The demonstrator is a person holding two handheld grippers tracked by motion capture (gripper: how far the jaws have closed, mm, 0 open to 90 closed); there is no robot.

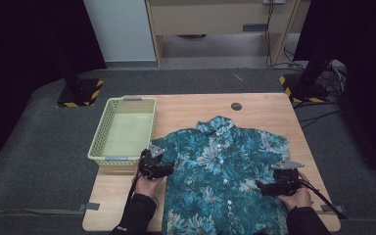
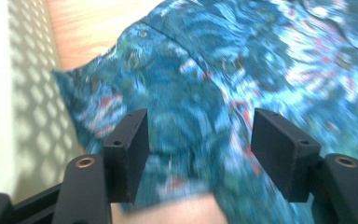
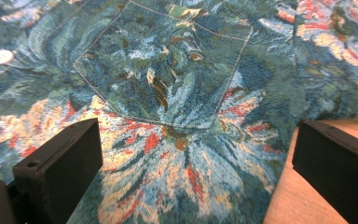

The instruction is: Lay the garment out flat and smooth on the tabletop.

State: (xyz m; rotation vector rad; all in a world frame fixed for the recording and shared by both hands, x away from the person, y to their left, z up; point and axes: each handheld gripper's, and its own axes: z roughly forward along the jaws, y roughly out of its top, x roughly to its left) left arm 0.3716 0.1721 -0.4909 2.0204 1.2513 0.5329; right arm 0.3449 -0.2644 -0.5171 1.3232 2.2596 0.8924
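Hands: both forearms in dark sleeves enter from bottom of high view; left hand [image 1: 148,185] lower centre-left, right hand [image 1: 296,196] lower right.
Left gripper [image 1: 160,169]: sits at shirt's left sleeve edge, just beside basket's near corner, pointing toward frame right. Jaws apart, w/ sleeve cloth lying in the gap but pads not pressing it.
Right gripper [image 1: 264,186]: lies low at shirt's right side, pointing toward frame left. Jaws wide apart, nothing pinched; cloth spreads under the gap.
Shirt [image 1: 223,171]: short-sleeved, teal-blue leaf/flower print w/ red and cream flecks, white buttons down the front, collar toward top of frame. Spread flat, front up, on table centre to lower centre; hem runs off the near table edge.
Table [image 1: 264,110]: light wood, bare strip along top and right.
Basket [image 1: 106,134]: pale green, perforated walls, left of shirt, centre-left of frame; sleeve tip near its near-right corner.
Left gripper view extra: sleeve [image 2: 135,84] edge close up, blurred; basket wall [image 2: 23,93] fills left edge; wood strip at top left and bottom centre.
Right gripper view extra: chest pocket [image 3: 168,70] w/ stitched outline at top centre, one white button [image 3: 1,56] at upper left, shirt's side edge meeting bare wood at lower right. Neither detail readable from high view.
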